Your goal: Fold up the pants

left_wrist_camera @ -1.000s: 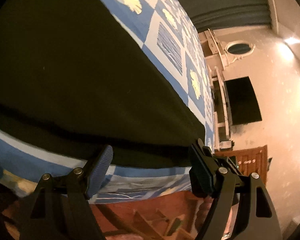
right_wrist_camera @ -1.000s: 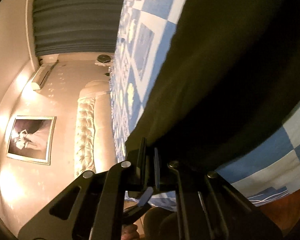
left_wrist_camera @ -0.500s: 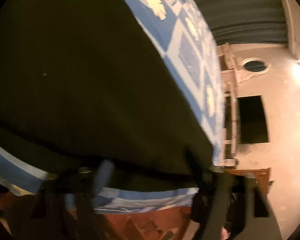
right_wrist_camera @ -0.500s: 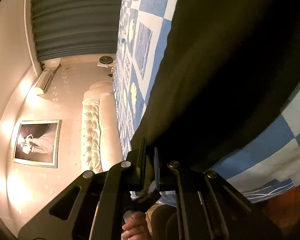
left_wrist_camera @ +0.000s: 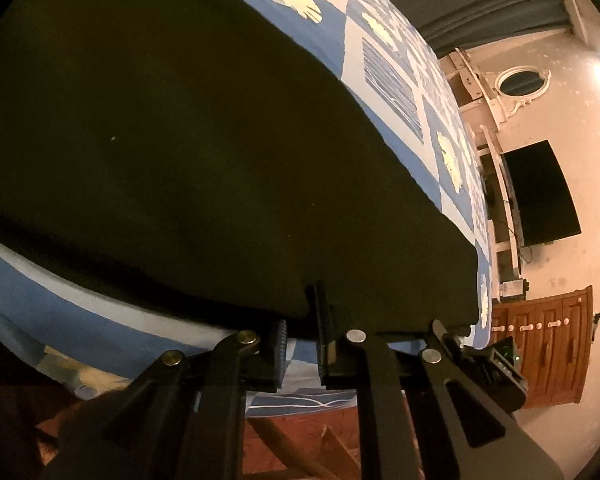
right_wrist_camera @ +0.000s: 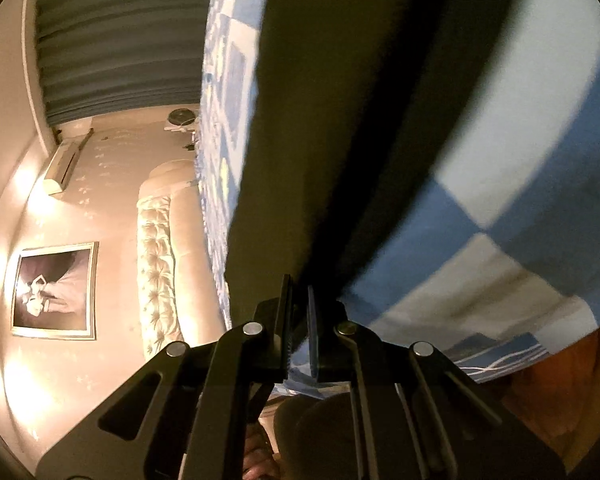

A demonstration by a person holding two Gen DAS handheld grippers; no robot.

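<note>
Dark pants [left_wrist_camera: 188, 152] lie spread on a bed with a blue and white patterned cover [left_wrist_camera: 384, 76]. My left gripper [left_wrist_camera: 302, 320] is shut on the near edge of the pants at the bed's edge. In the right wrist view the same dark pants [right_wrist_camera: 360, 120] fill the middle of the frame. My right gripper [right_wrist_camera: 300, 308] is shut on their near edge, and the cloth there rises off the blue and white cover [right_wrist_camera: 500, 248].
A wooden dresser [left_wrist_camera: 548, 344] and a dark TV screen [left_wrist_camera: 540, 192] stand by the wall beyond the bed. A tufted headboard [right_wrist_camera: 160, 264], a framed picture [right_wrist_camera: 54, 290] and grey curtains [right_wrist_camera: 120, 36] show in the right wrist view.
My left gripper was open just short of the pants' edge; it moved in and closed on it. My right gripper stayed shut and has lifted its edge off the cover.
</note>
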